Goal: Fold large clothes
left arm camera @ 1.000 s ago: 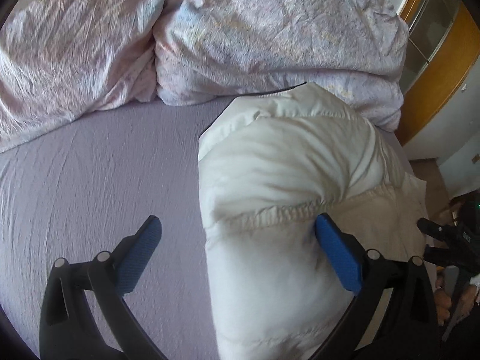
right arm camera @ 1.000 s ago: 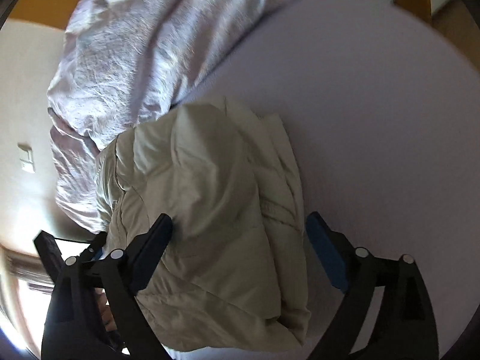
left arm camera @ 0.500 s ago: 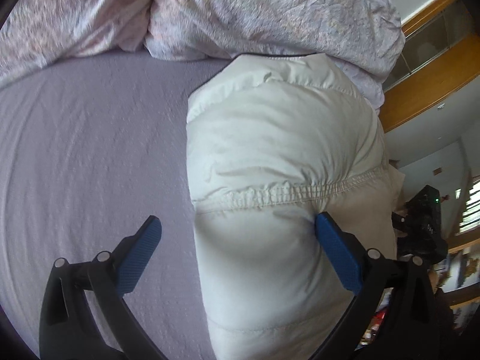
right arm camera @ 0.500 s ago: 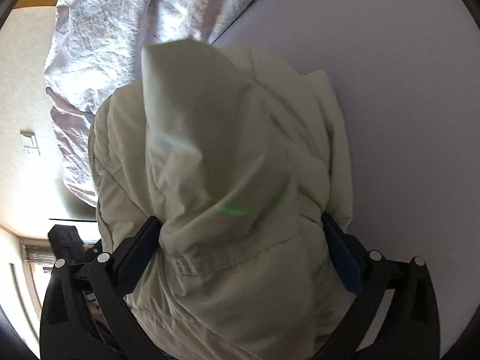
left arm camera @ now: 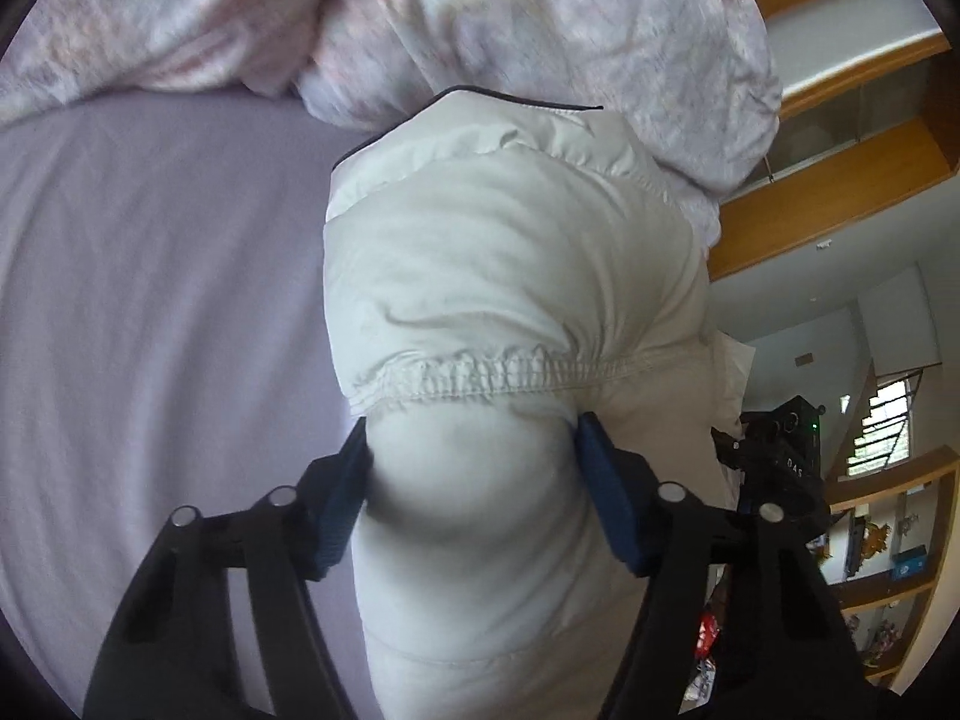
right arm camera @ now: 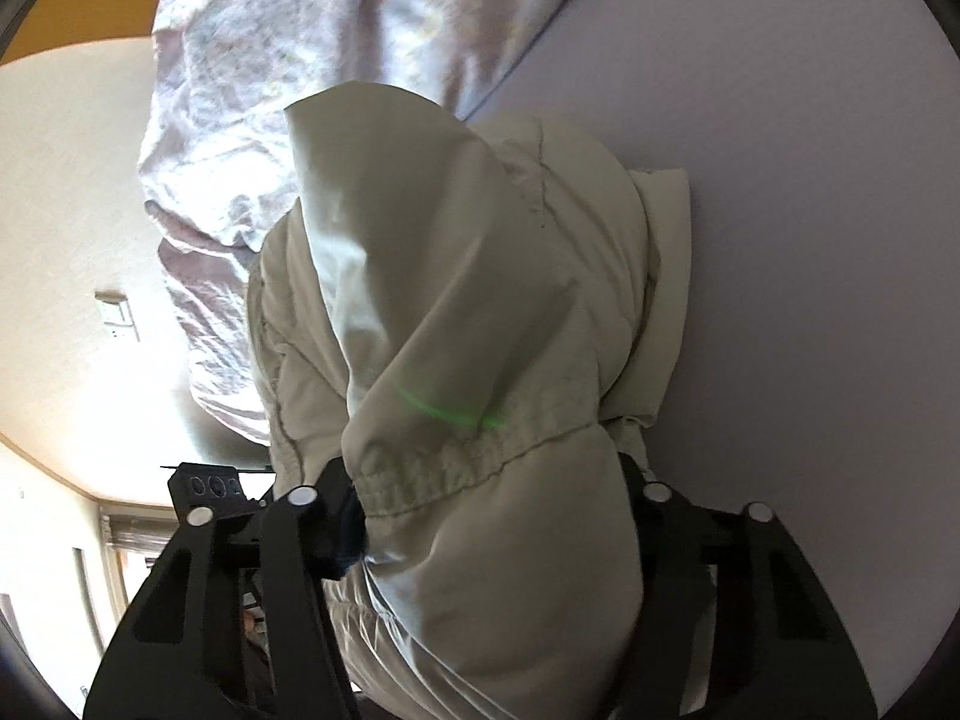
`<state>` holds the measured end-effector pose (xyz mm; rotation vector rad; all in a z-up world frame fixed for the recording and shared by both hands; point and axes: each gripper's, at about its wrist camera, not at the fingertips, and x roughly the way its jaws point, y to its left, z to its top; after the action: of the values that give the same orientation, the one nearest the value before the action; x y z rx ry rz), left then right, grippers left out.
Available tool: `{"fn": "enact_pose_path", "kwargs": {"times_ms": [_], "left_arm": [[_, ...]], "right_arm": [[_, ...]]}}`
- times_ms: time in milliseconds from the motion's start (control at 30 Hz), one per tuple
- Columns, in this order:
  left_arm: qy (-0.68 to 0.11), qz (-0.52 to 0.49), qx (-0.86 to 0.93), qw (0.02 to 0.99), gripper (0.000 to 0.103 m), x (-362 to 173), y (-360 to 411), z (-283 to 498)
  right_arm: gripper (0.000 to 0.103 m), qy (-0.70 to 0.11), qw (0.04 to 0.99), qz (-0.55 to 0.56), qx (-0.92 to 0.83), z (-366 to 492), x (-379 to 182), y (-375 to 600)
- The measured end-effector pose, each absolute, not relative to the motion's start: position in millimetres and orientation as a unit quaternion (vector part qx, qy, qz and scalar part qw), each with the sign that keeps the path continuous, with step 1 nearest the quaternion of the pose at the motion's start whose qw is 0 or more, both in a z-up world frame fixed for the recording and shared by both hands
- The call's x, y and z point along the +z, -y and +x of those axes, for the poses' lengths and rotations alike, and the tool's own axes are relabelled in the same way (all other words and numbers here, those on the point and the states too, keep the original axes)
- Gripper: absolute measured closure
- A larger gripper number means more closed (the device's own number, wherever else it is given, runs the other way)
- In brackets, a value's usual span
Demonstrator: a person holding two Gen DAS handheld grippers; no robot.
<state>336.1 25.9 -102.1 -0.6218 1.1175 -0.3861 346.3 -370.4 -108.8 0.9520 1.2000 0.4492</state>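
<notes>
Bare sheet [left arm camera: 150, 312] lies open left of the jacket [left arm camera: 510, 276]; crumpled duvet [left arm camera: 540, 30] blocks beyond it.

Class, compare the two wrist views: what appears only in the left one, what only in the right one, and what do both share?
Only the left view shows wooden shelves and a window. Only the right view shows a wall switch. Both show the pale jacket on the purple sheet, the crumpled duvet, and a gripper closed on the jacket: left gripper, right gripper.
</notes>
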Motion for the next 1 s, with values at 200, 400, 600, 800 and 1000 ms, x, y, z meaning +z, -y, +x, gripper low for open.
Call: {"fn": "enact_pose_path", "kwargs": {"times_ms": [200, 400, 600, 800, 1000], "left_arm": [[-0.499, -0.286, -0.121, 0.809, 0.041, -90.0, -81.6, 344.7], [-0.489, -0.277, -0.065, 0.825, 0.041, -85.4, -119.9, 347.5], [-0.482, -0.248, -0.028, 0.840, 0.031, -81.8, -124.1, 344.8], [-0.467, -0.196, 0.023, 0.862, 0.015, -67.5, -119.6, 334.0], [-0.447, -0.112, 0.057, 0.885, 0.014, -54.1, -99.8, 313.0]], "right_arm": [[0.049, -0.548, 0.691, 0.415, 0.224, 377.0, -107.1, 300.4], [0.050, -0.565, 0.701, 0.370, 0.229, 403.7, -97.3, 240.7], [0.030, -0.573, 0.751, 0.272, 0.184, 405.4, -74.4, 217.0], [0.024, -0.524, 0.823, 0.167, 0.138, 380.5, -28.8, 214.9], [0.041, -0.458, 0.871, 0.086, 0.157, 346.3, 1.4, 185.6]]}}
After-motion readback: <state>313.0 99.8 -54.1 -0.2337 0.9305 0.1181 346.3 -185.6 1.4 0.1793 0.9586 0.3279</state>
